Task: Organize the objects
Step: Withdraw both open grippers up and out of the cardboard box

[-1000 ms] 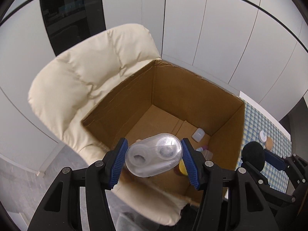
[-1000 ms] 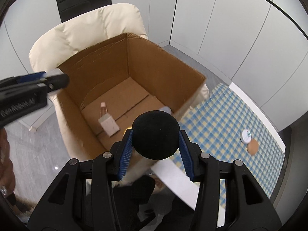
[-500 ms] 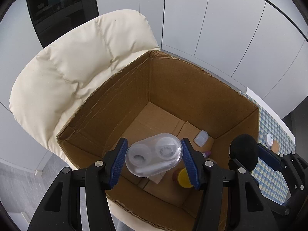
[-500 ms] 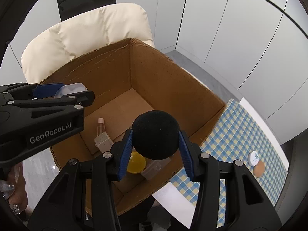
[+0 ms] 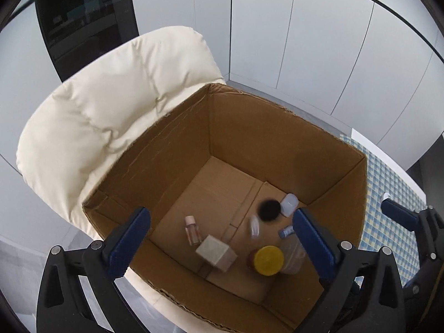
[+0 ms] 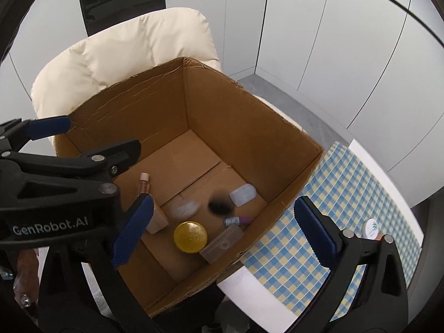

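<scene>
"GenRobot.AI" in white letters reads clearly along the black body of the left hand-held gripper [image 6: 91,166], seen side-on from the right wrist view. Its blue-padded jaws are spread wide with nothing between them, poised over the near-left corner of the cardboard box [image 5: 277,144]. The right hand-held gripper [image 6: 222,233] is just as wide and just as bare, above the box's near-right rim.

Down in the box, the black sponge ball [image 5: 268,210] shows as a blurred dark blot near the far-right corner, touching or just beside the small white case [image 5: 289,204]; whether it rests on the floor of the box I cannot tell. The clear contact-lens case [image 6: 185,208] is a smeared pale oval close to the ball, its long axis running roughly left to right in the right wrist view. The pink vial [image 5: 192,229] lies flat, cap toward the far wall, long axis running front to back. Beside it sits a beige cube box [image 5: 216,253], then the jar with the yellow lid [image 5: 268,260], lid facing up, with embossed marks too faint to read. A clear rectangular container [image 6: 222,242] leans against the jar, and a small blue-capped tube [image 6: 236,220] lies behind it, cap pointing left.

The box sits on a cream padded chair [image 5: 111,105]. On the checked cloth of the bench [image 6: 347,194], a round white tin [image 6: 371,227] bears a green print I can't make out.
</scene>
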A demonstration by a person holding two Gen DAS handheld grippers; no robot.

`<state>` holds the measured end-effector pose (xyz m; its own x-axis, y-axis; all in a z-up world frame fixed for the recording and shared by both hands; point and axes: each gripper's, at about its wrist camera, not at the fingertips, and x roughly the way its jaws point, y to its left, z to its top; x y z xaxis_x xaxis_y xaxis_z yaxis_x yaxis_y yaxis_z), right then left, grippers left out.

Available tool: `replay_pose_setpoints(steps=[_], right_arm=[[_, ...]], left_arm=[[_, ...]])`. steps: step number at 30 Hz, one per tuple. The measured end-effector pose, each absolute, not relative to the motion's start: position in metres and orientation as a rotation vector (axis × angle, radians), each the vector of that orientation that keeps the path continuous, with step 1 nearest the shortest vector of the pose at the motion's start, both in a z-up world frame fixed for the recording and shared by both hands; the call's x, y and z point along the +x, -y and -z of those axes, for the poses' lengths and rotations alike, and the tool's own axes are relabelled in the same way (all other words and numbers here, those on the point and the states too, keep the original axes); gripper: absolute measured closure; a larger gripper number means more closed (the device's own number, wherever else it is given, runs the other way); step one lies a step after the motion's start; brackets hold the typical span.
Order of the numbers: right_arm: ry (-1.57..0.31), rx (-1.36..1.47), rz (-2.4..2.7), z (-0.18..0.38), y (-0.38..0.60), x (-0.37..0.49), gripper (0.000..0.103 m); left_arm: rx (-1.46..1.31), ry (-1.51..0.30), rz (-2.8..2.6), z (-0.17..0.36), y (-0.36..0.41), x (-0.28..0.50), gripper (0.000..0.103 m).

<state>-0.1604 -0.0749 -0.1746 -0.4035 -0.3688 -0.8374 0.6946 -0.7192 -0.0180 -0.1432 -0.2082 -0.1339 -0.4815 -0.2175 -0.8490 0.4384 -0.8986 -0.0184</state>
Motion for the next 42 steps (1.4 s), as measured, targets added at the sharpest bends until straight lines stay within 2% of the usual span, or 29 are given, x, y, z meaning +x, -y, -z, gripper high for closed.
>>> replay_pose_setpoints(steps=[9,21,26,42], right_arm=[[-0.434,1.182,2.127,0.176,0.073,-0.164,0.0],[-0.384,1.199,2.124,0.172,0.067,-0.164,0.0],[-0.344,1.217,2.13,0.168,0.06,-0.166,0.0],[-0.312,1.237,2.171,0.147,0.027,-0.128,0.0]], left_arm=[[1.327,-0.402,2.374,0.135,0.22,-0.138,0.001],[1.306,-0.299,2.356,0.127,0.214,-0.133,0.001],[1.309,-0.316,2.359,0.123,0.212,-0.127,0.001],[1.302,-0.36,2.348,0.102,0.199,-0.068,0.001]])
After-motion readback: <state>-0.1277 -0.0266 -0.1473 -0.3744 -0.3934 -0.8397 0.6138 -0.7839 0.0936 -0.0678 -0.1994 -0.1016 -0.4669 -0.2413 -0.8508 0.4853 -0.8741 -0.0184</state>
